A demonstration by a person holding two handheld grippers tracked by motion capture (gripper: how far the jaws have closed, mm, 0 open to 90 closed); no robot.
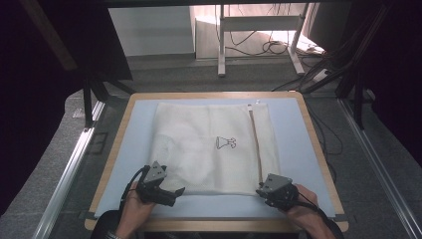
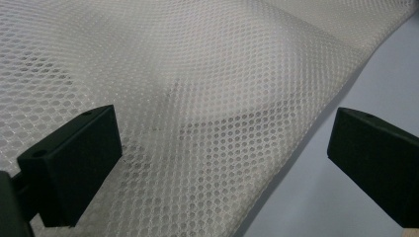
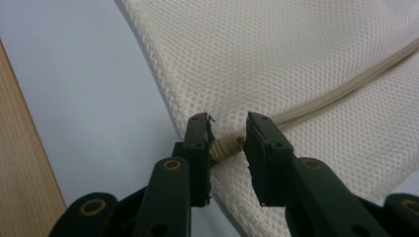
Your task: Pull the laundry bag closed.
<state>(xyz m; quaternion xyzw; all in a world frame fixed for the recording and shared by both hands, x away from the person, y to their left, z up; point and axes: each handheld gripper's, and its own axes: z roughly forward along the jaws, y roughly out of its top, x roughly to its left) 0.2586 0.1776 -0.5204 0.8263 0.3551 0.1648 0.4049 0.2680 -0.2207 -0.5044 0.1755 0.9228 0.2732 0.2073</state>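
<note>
The right gripper (image 3: 227, 143) jaws nearly pinch the mesh bag's (image 3: 316, 64) zip end to hold it; left gripper (image 2: 222, 163) jaws wait wide apart.

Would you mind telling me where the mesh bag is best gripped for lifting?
Take the mesh bag at its near edge, coming in low from the person's side. The edge lies flat on the mat, and the beige strip ending there gives firmer purchase than loose mesh.

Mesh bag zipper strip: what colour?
Beige, a shade darker than the cream-white mesh bag. The zipper strip shows best in the right gripper view.
</note>
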